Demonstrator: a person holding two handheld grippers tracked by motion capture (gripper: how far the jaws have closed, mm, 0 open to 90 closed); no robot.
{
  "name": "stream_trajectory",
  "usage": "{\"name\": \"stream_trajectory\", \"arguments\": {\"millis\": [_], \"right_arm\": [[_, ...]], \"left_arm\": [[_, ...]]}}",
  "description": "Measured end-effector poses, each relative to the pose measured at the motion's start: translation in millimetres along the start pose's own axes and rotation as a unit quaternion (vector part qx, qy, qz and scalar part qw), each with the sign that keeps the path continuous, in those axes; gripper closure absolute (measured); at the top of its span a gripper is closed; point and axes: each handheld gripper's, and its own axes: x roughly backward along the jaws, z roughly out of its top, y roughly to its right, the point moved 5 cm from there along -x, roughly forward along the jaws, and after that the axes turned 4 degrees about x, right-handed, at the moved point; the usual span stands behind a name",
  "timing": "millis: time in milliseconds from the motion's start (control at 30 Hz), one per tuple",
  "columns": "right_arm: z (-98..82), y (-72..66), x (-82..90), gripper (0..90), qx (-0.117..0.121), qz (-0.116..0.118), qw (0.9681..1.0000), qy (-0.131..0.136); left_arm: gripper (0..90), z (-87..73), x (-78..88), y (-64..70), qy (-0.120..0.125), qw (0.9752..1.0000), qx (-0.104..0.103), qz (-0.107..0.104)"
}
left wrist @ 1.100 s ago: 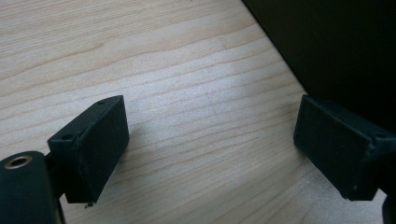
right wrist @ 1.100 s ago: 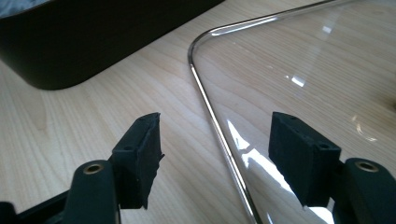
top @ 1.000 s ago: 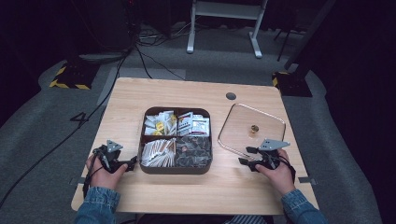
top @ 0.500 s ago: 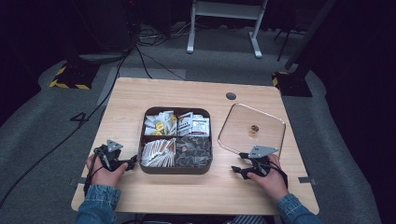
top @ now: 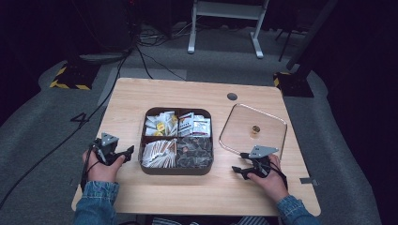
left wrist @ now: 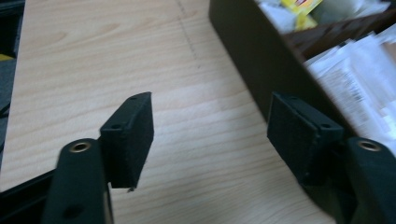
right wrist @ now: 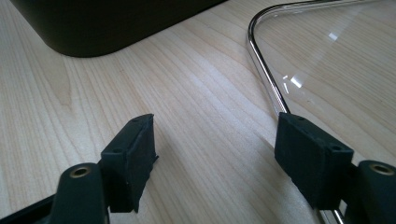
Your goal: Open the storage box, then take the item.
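A dark brown divided box [top: 177, 169] sits mid-table, its compartments full of sachets [top: 159, 151]. My left gripper [top: 127, 152] hovers just left of it, open; the jaws have just been closing, with only bare wood between them. In the left gripper view that gripper [left wrist: 210, 126] points along the box's side wall [left wrist: 252, 51]. A glass lid [top: 232, 119] with a metal rim and a small knob [top: 256, 129] lies flat to the right. My right gripper [top: 238, 162] is open at the lid's near corner; its jaws have just been opening, with nothing between them. The right gripper view has that gripper [right wrist: 215, 140] beside the lid rim [right wrist: 261, 60].
The wooden table [top: 187, 93] has bare wood behind the box and along the front edge. A round cable hole [top: 232, 96] is at the back right. Cables and a stand's legs lie on the grey floor beyond the table. The box corner [right wrist: 116, 23] is ahead of the right gripper.
My left gripper has lifted slightly off the table and its jaws have narrowed. The right hand has slid a little toward the front edge.
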Motion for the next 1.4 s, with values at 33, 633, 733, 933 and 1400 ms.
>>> {"name": "stream_trajectory", "arguments": {"millis": [33,633,733,933,1400], "right_arm": [[0.0,0.0,0.0,29.6,0.0,0.0,1.0,0.0],[0.3,0.2,-0.4,29.6,0.0,0.0,1.0,0.0],[0.3,0.2,-0.5,29.6,0.0,0.0,1.0,0.0],[0.3,0.3,-0.5,29.6,0.001,0.0,1.0,0.0],[0.3,-0.1,-0.3,29.8,0.002,-0.001,1.0,0.0]], "left_arm": [[34.0,2.4,1.1,1.9,0.001,1.0,0.0,-0.001],[43.9,20.0,12.2,55.2,0.026,0.9957,-0.062,-0.064],[58.0,17.1,10.3,60.3,0.018,0.9941,-0.078,-0.074],[67.3,11.6,1.4,73.1,-0.006,0.9918,-0.093,-0.087],[68.6,5.1,-10.0,76.5,-0.039,0.9912,-0.106,-0.068]]}}
